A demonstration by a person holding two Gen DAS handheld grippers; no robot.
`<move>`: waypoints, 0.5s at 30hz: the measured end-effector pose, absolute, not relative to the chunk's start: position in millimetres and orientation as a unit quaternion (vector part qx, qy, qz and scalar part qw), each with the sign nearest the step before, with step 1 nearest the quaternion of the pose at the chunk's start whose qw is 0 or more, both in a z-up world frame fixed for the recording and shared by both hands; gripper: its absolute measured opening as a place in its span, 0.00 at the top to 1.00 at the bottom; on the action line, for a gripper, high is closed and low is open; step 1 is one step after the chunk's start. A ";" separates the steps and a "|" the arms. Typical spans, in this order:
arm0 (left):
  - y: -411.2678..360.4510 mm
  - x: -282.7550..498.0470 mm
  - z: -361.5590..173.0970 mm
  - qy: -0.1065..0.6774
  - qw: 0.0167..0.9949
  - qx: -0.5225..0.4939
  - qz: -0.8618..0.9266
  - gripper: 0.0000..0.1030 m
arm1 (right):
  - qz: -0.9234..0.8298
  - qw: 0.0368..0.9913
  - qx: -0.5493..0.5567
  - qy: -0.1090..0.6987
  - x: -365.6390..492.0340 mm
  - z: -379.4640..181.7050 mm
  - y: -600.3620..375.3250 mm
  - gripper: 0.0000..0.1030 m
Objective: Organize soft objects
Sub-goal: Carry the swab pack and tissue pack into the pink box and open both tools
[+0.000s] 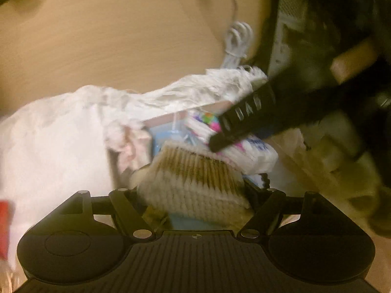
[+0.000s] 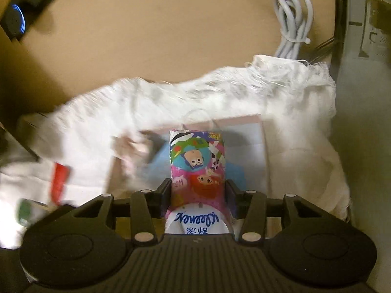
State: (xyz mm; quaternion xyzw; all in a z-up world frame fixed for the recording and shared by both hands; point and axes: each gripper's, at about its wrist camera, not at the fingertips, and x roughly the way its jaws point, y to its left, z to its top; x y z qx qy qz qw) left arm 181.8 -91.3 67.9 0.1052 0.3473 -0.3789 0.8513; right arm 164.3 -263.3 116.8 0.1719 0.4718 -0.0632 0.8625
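Left wrist view: left gripper [image 1: 195, 190] is clenched on a beige-and-brown ribbed knitted cloth [image 1: 193, 180], held over the shallow pink-rimmed box [image 1: 171, 117]. White frayed fabric [image 1: 61, 146] is draped over the box's left and far rim. The right tool's black finger [image 1: 244, 117] crosses in from the right, with the tissue pack just under it. Blurred frame, so contact between cloth and box floor can't be told.

Right wrist view: right gripper [image 2: 199, 190] is grasping a colourful cartoon-printed plastic pocket tissue pack [image 2: 198, 166], jaws pinching its sides, pack pointing into the box [image 2: 259, 146]. A coiled white cable [image 2: 290, 24] lies on the tan wooden tabletop [image 2: 146, 36] beyond.

Advice, as I read it: both items are going into the same box, tools near each other. Place one at a time, keep the tissue pack right, the cloth left. Squeeze the pack lightly since it deforms. Lower until seated, then let go. Avoid snagging the frayed edge.
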 end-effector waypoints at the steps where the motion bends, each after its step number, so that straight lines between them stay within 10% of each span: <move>1: -85.5 180.9 71.4 0.345 0.854 0.095 -0.377 0.24 | -0.070 0.860 0.167 0.477 164.5 114.4 -264.4 0.55; 5: -62.8 175.5 86.4 0.333 0.867 0.039 -0.370 0.31 | -0.075 0.859 0.178 0.475 160.6 112.0 -272.2 0.52; 9: -54.5 176.1 94.5 0.332 0.871 0.014 -0.362 0.82 | -0.059 0.865 0.201 0.457 146.6 124.6 -275.3 0.45; 15: -76.8 194.0 77.9 0.359 0.851 0.005 -0.383 0.82 | -0.077 0.889 0.192 0.408 123.5 152.5 -271.7 0.44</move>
